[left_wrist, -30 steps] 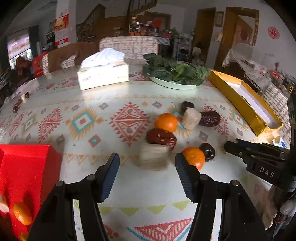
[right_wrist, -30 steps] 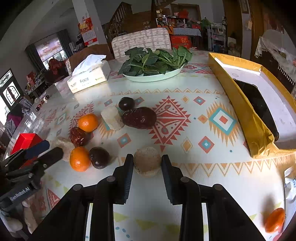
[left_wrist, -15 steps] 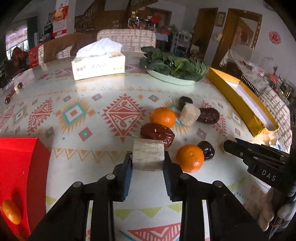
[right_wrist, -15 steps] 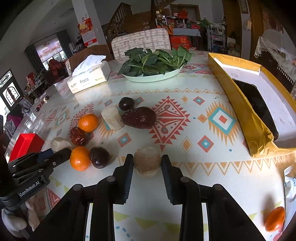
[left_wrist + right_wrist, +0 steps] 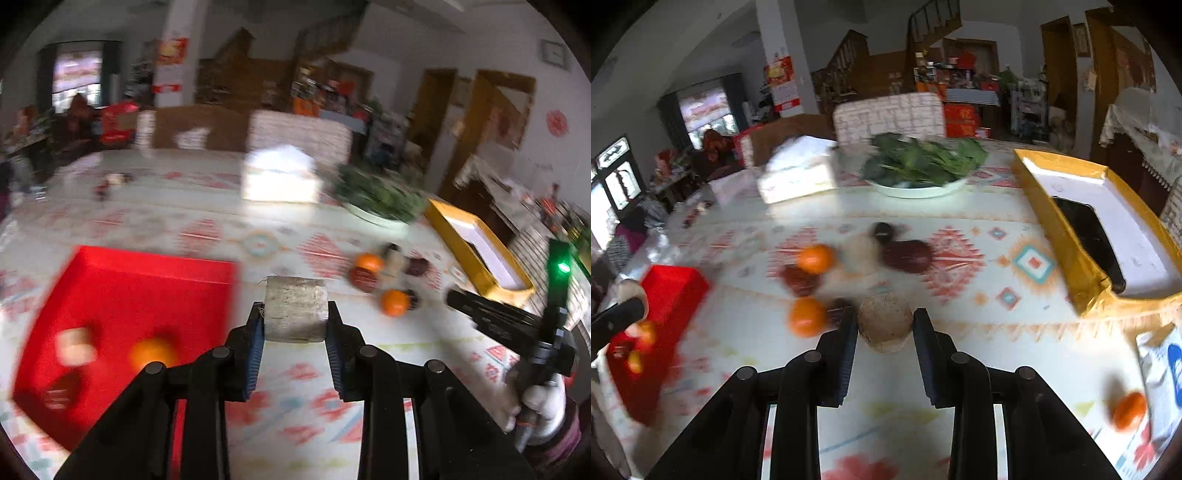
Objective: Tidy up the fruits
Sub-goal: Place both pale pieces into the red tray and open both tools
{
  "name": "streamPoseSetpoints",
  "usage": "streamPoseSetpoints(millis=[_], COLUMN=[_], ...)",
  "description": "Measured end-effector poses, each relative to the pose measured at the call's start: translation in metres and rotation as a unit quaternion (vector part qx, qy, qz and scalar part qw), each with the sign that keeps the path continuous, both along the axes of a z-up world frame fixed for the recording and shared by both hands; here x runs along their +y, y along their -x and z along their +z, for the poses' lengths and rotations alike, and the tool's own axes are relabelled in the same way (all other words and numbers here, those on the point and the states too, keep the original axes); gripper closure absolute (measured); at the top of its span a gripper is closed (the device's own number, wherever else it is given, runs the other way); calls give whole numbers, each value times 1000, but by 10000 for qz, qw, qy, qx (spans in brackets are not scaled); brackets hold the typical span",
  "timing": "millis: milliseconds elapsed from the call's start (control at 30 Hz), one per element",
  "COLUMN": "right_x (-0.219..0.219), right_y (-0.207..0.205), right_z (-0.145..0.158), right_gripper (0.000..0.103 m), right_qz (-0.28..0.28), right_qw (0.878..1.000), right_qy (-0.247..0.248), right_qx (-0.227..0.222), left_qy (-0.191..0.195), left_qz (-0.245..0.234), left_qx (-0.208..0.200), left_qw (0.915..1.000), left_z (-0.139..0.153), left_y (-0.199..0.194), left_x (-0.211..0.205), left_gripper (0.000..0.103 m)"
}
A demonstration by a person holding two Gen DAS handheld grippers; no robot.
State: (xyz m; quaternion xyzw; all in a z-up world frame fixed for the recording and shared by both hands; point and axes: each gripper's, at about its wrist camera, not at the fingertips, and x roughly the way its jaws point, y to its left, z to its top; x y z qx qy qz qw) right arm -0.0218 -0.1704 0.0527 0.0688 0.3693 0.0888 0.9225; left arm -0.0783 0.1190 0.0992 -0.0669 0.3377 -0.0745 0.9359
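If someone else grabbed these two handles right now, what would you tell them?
Left gripper: shut on a pale chunk, lifted, just right of the red box.
Right gripper: shut on a round pale piece.
Done: the red box already holds an orange and other blurred pieces.
Left: two oranges and dark fruits on the table; another orange lies near right. The yellow box sits right.

We list: pale cut chunk [image 5: 295, 309], rough, fibrous, matt; round piece [image 5: 885, 320], dry, grainy skin; fingers [image 5: 255, 345], black matt plastic with ribbed blue pads; surface [image 5: 960, 266], glossy patterned covering; red box [image 5: 122, 295], smooth plastic; yellow box [image 5: 1067, 236], shiny foil-like card; oranges [image 5: 807, 316], slightly shiny peel.
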Motion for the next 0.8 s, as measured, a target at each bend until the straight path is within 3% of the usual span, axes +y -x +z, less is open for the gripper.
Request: streamPoseSetpoints(millis=[200,400,600,800], right_x=[72,176,267,291], right_y=[23,42,59,60], right_z=[34,40,14,-7], right_gripper=[69,69,69,69], right_qz=[997,2023,2729,2923], right_qw=[9934,9783,9613,9546], right_qy=[-563,-414,77,159], right_qx=[87,170,360,547], left_qy=[103,-216,-134,-147], left_qz=[831,1151,1140,1012], left_qx=[47,458,830,966], left_qw=[9965,9921,9899,9900], left_z=[-1,-19,-38,-49], left_y=[19,1,-24,-43], left_x=[90,147,171,168], left_gripper=[73,73,73,73])
